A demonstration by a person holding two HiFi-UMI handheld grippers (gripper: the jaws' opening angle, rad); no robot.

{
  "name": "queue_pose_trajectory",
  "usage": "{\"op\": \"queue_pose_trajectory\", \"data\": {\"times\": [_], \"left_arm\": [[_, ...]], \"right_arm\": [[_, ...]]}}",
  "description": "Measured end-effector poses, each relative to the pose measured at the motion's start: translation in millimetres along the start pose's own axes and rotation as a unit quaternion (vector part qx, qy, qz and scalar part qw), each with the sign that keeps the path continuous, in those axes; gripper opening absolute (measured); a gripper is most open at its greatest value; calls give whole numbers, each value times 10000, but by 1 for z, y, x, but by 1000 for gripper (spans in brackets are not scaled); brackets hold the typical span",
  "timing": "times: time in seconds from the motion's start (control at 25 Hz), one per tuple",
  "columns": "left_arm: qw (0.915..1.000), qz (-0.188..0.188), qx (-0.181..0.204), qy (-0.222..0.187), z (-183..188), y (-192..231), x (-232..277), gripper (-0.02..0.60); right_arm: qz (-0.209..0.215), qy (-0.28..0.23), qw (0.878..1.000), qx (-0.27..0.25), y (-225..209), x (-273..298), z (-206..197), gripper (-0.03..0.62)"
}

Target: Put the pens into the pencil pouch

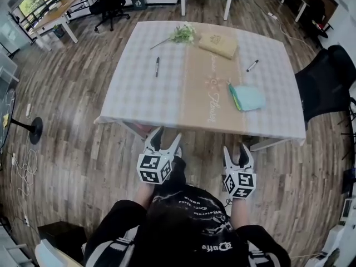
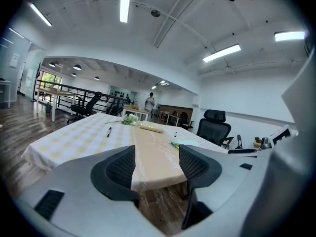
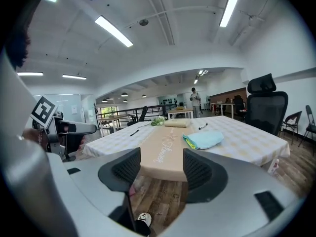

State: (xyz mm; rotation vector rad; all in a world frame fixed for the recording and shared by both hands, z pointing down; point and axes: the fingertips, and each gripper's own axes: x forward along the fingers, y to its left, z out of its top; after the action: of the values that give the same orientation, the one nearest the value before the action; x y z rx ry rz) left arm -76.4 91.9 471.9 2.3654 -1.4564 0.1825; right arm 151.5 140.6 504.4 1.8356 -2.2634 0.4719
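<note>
Two pens lie on the checked table (image 1: 133, 93): a black one (image 1: 157, 66) on the left half and one with a light barrel (image 1: 252, 65) on the right. A beige pouch (image 1: 218, 44) rests at the far end of the tan runner, and a teal pouch (image 1: 247, 98) lies nearer on the right. Both grippers hang short of the table's near edge, over the floor. My left gripper (image 1: 166, 135) is open and holds nothing, and so is my right gripper (image 1: 236, 149). The right gripper view shows the teal pouch (image 3: 203, 139) ahead past the open jaws.
A sprig of flowers (image 1: 182, 35) lies at the far end beside the beige pouch. A black office chair (image 1: 328, 77) stands to the right of the table. Other desks and chairs stand further back on the wooden floor.
</note>
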Motion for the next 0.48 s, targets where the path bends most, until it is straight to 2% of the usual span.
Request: {"op": "queue_pose_trajectory", "data": {"times": [0.2,0.48], "left_arm": [[10000,48,24,80,27,39,51,279],[9998,94,-34,176,60,103,126,279]], "right_arm": [[-89,44,9998,144,-9,60,23,256],[-144,152,9997,-94,-5,147,58,253]]}}
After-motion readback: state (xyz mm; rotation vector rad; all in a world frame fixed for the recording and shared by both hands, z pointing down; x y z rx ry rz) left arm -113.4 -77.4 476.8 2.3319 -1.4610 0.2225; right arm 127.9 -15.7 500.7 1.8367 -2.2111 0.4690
